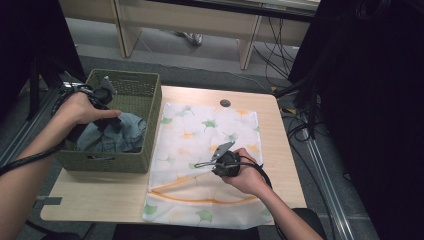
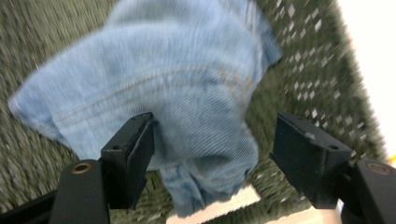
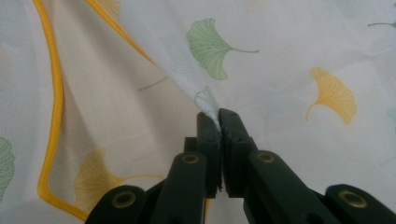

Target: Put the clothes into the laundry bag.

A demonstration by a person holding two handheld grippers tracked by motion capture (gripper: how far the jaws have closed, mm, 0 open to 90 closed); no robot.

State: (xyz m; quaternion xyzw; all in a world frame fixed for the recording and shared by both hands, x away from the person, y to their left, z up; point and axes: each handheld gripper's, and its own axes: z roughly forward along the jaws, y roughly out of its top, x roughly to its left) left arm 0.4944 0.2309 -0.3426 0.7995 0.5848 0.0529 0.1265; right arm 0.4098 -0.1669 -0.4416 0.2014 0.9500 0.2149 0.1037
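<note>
Over the bench: jeans in the basket, mesh bag pinched.
Blurred in the left gripper view, pale blue jeans (image 2: 159,88) lie in the green basket (image 1: 150,125); the left tool (image 2: 224,144) gapes around them, hidden by the hand from above. The right tool (image 3: 219,122), clamped shut, pinches the leaf-printed bag (image 3: 289,56), its yellow-trimmed mouth lifted.
</note>
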